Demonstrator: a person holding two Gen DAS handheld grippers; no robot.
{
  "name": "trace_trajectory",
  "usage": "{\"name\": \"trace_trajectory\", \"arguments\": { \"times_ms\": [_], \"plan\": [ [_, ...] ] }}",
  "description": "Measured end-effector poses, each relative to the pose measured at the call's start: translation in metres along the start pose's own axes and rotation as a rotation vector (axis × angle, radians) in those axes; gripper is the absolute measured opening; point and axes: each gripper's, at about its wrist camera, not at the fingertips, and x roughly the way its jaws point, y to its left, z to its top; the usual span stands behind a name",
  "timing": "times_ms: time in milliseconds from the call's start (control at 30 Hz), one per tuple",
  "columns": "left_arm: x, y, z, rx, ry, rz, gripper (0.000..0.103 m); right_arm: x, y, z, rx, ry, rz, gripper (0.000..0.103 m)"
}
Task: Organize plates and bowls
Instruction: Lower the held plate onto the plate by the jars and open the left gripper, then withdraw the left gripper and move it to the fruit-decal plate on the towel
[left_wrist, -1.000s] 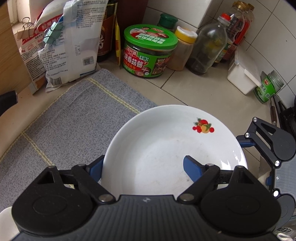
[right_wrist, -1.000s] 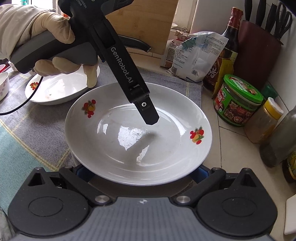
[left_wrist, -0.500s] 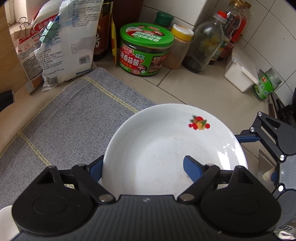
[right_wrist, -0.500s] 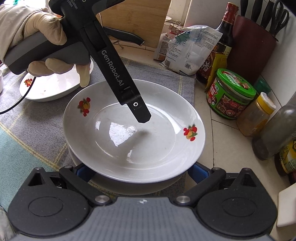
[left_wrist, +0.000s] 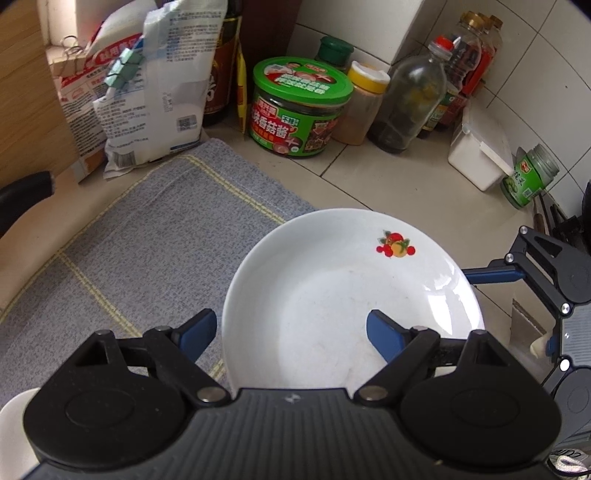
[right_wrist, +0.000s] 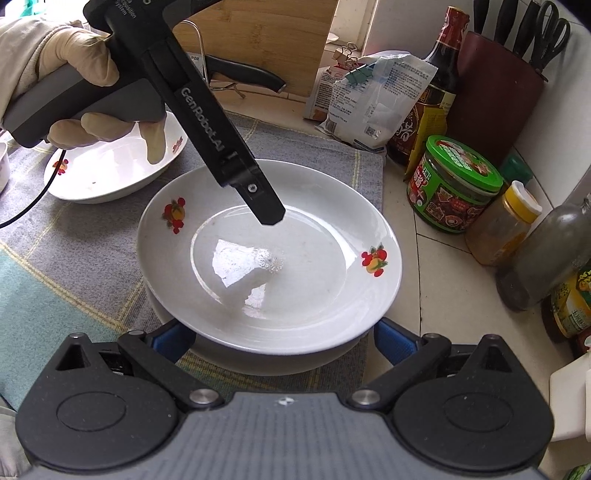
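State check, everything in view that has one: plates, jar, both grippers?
top plate: upright, empty, stacked on another dish
lower dish: upright under it, mostly hidden
far dish: upright on the cloth, empty apart from specks
green-lidded jar: lid on
left gripper: open, straddling the top plate's rim
right gripper: jaws flank the stack; contact unclear

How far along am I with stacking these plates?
Done: the fruit-print plate sits on a second plate on the grey mat.
In hand: the left hand-held gripper straddles the top plate's rim, jaws open; the right hand-held gripper brackets the stack's near edge, grip unclear.
Left: the separate dish further back is unstacked.
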Motion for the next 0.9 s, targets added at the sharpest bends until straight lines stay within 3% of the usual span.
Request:
{"name": "trace_trajectory", "arguments": {
  "times_ms": [167,500,900],
  "plan": [
    [-0.013,0.004,-0.006,-0.030,-0.029,0.019,0.088,0.001,0.001,-0.006,0.012,0.010,0.051,0.103],
    [-0.047,-0.008,-0.024,-0.022,-0.099,0.079,0.088,-0.009,0.008,-0.009,0.013,-0.032,0.009,0.103],
    [-0.089,-0.037,-0.059,0.020,-0.225,0.169,0.095,-0.021,0.024,-0.009,0.035,-0.094,-0.037,0.103]
  ]
}}
